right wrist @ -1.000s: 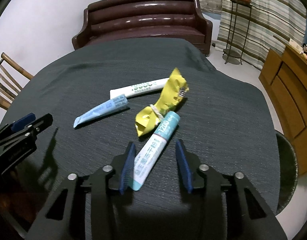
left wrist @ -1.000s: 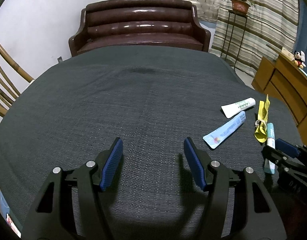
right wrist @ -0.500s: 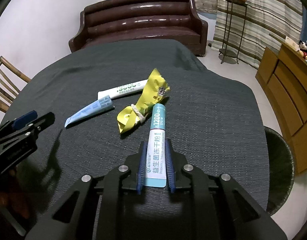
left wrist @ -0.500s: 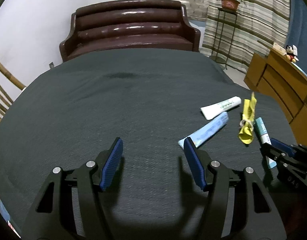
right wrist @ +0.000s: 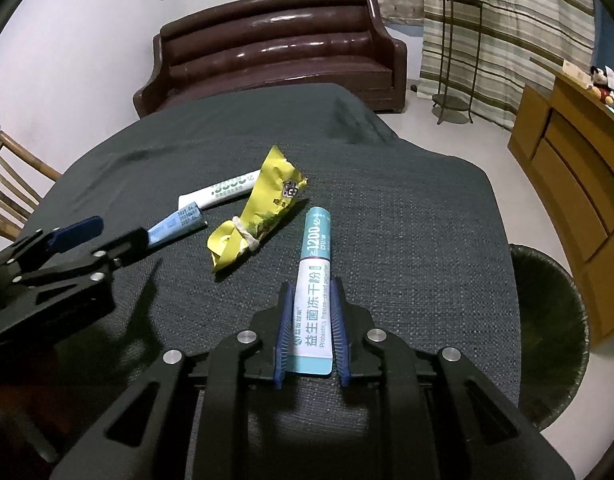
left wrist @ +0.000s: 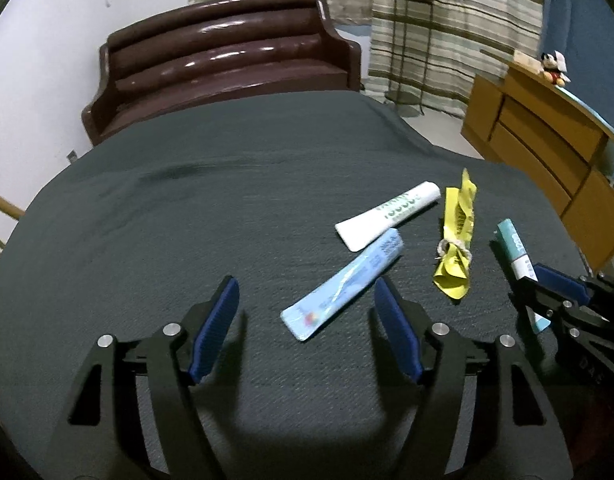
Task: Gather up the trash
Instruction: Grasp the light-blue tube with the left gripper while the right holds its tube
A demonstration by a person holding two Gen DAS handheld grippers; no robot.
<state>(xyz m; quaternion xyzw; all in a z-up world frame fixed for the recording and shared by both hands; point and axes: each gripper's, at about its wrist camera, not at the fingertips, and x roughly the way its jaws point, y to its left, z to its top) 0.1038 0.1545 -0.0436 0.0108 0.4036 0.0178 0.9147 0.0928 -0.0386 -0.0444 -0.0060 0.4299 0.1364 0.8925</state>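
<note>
My right gripper (right wrist: 310, 300) is shut on a teal-and-white sachet (right wrist: 313, 280), which also shows in the left wrist view (left wrist: 517, 252). A crumpled yellow wrapper (right wrist: 259, 216) (left wrist: 457, 248), a white sachet (right wrist: 223, 190) (left wrist: 387, 220) and a light blue sachet (right wrist: 175, 226) (left wrist: 343, 288) lie on the dark cloth. My left gripper (left wrist: 307, 312) is open, its fingers either side of the near end of the light blue sachet. It shows at the left of the right wrist view (right wrist: 107, 236).
The table (left wrist: 187, 220) wears a dark grey cloth. A dark round bin (right wrist: 547, 340) stands on the floor beyond its right edge. A brown sofa (left wrist: 227, 60) is behind, a wooden cabinet (left wrist: 547, 152) to the right, a wooden chair (right wrist: 15, 184) to the left.
My right gripper closed on the teal-and-white sachet and holds it. My left gripper moved right, so the light blue sachet now lies between its open fingers.
</note>
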